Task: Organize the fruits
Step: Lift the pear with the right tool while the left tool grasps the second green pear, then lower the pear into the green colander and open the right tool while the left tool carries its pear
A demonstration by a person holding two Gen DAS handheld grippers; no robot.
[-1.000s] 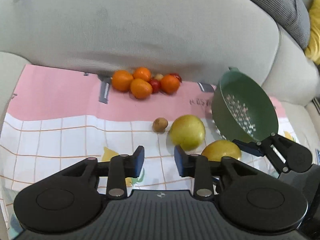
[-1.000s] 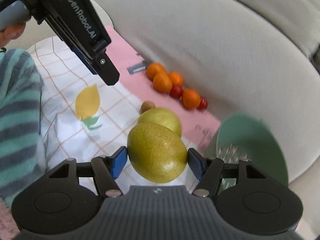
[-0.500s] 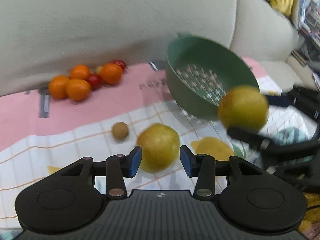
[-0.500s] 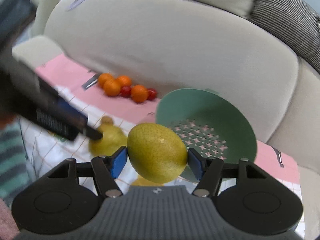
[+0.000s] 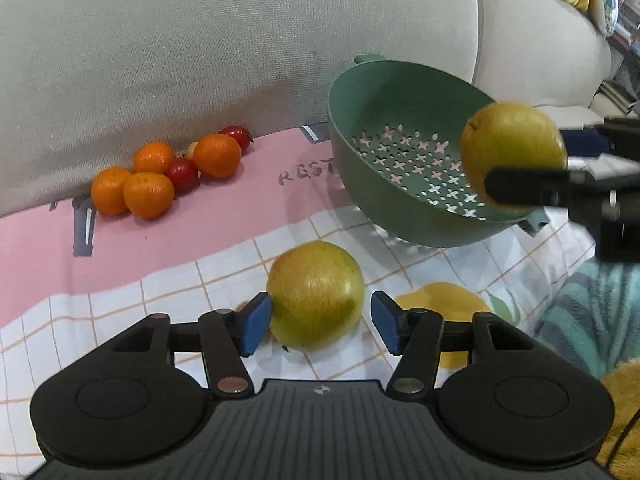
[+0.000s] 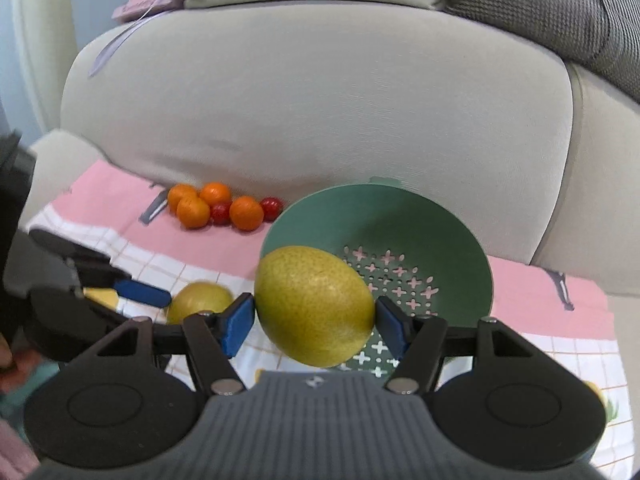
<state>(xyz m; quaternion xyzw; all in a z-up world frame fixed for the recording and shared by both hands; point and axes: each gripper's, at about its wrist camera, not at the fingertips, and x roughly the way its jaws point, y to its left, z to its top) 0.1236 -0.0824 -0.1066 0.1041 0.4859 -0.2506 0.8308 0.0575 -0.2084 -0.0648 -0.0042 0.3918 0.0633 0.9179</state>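
Note:
Two yellow-green pears are in play. One pear (image 5: 316,294) lies on the checked cloth between the jaws of my left gripper (image 5: 320,322), which are opening; the right pad stands clear of it. My right gripper (image 6: 314,322) is shut on the other pear (image 6: 314,304) and holds it in the air over the near rim of the green colander (image 6: 440,240). In the left wrist view that held pear (image 5: 512,152) hangs over the tilted colander (image 5: 360,140) between dark fingers (image 5: 532,189). Several small oranges (image 5: 148,194) and red cherry tomatoes (image 5: 182,174) lie against the sofa back.
A pink and white checked cloth (image 5: 180,248) covers the sofa seat, with the beige backrest (image 6: 320,100) close behind the fruit. A person's striped sleeve (image 5: 592,308) is at the right. The left gripper (image 6: 120,280) shows at the left of the right wrist view.
My left gripper moved right to the pear on the cloth and its jaws spread around it. My right gripper carried its pear up and across to the colander.

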